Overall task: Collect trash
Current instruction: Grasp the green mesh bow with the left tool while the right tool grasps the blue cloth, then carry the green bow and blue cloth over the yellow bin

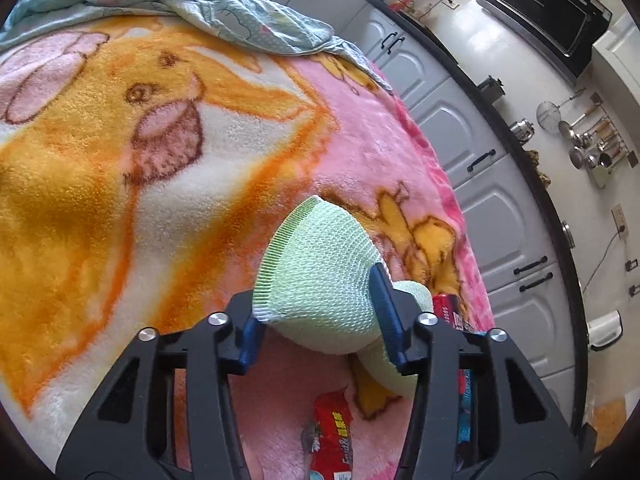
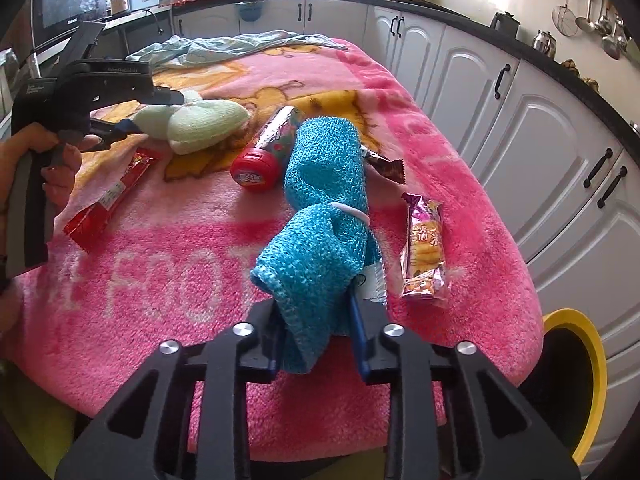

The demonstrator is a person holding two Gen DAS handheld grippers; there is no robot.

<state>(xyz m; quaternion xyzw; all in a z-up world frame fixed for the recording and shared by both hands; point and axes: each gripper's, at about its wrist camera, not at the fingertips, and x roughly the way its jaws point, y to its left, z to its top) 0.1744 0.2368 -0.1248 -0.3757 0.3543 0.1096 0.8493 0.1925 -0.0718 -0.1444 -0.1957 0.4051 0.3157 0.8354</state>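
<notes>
My left gripper (image 1: 320,320) is shut on a pale green knitted cloth (image 1: 320,268) and holds it above the blanket; it also shows in the right wrist view (image 2: 156,114) with the green cloth (image 2: 200,124). My right gripper (image 2: 316,340) is shut on a blue knitted cloth (image 2: 320,216) that droops onto the table. On the pink blanket (image 2: 160,280) lie a red wrapper (image 2: 108,200), a tube with a red cap (image 2: 266,148), a brown wrapper (image 2: 386,168) and a purple snack packet (image 2: 426,248). The red wrapper (image 1: 334,436) lies below my left gripper.
A yellow-rimmed bin (image 2: 576,380) stands at the table's right front corner. A light blue sheet (image 2: 224,46) is bunched at the far end. White kitchen cabinets (image 2: 540,140) run along the right. A person's hand (image 2: 48,160) holds the left gripper.
</notes>
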